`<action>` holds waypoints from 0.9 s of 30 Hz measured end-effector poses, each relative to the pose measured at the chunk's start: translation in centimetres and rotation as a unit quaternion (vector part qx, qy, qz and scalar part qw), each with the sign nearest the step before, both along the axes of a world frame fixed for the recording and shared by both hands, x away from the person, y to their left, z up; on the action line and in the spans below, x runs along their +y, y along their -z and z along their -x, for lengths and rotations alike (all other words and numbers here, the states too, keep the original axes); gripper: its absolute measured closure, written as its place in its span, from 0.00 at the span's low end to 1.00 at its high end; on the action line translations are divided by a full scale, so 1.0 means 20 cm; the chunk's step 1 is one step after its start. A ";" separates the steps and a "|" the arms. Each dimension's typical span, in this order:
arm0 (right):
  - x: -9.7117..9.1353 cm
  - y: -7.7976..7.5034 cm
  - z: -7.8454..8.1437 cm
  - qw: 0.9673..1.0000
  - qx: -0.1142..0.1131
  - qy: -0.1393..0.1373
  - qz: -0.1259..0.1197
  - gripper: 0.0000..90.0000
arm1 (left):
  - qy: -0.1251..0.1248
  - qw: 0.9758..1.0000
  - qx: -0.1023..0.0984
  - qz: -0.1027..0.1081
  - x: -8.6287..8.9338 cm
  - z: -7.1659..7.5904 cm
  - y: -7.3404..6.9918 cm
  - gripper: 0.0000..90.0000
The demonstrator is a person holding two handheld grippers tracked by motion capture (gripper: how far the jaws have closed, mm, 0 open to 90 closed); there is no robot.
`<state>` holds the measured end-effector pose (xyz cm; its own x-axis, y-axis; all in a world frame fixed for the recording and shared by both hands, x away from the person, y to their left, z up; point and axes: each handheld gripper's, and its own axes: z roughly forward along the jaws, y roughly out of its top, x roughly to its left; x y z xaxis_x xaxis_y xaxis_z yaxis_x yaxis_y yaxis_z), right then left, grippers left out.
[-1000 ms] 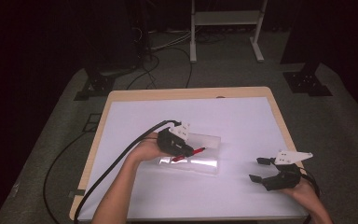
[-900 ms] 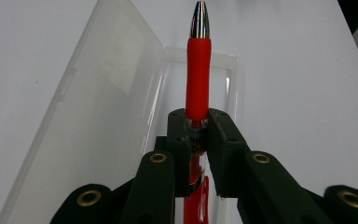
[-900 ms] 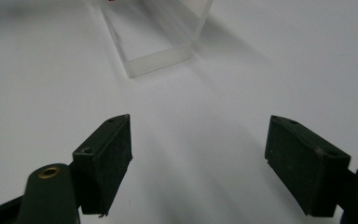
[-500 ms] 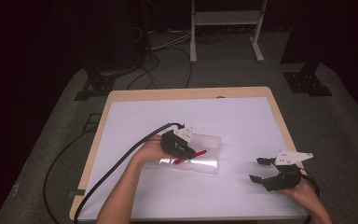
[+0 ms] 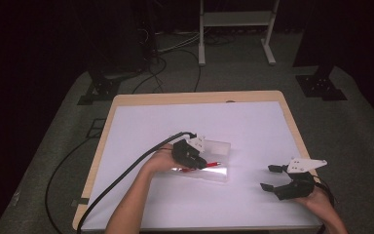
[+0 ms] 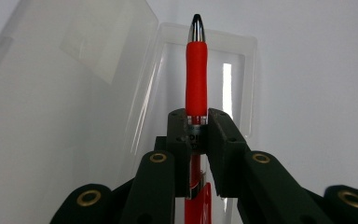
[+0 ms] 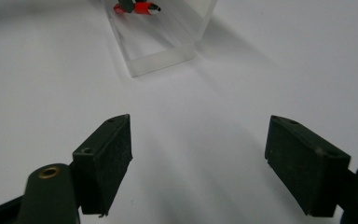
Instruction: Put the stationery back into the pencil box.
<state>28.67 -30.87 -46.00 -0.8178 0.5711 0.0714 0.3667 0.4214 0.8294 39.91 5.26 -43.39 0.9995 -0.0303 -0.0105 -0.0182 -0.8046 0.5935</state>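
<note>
Left gripper (image 6: 196,140) pinching red pen (image 6: 196,74) over clear case (image 6: 233,60); right gripper (image 7: 198,158) spread

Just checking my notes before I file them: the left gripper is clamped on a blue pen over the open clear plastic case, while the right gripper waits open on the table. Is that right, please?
Not quite: the pen is red, not blue, as the left gripper view shows. The rest holds: the left gripper is clamped on it over the open clear case, and the right gripper waits open.
</note>
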 end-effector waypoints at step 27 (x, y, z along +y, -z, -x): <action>0.01 0.00 0.00 1.000 -0.001 -0.005 0.002 0.25 | 0.000 1.000 0.005 -0.029 -0.03 0.00 0.07 0.88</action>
<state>28.67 -30.73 -46.03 -0.8234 0.5633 0.0687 0.3617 0.4276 0.8285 39.98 4.56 -44.87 0.9993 -0.0290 -0.0221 -0.0122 -0.8374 0.5464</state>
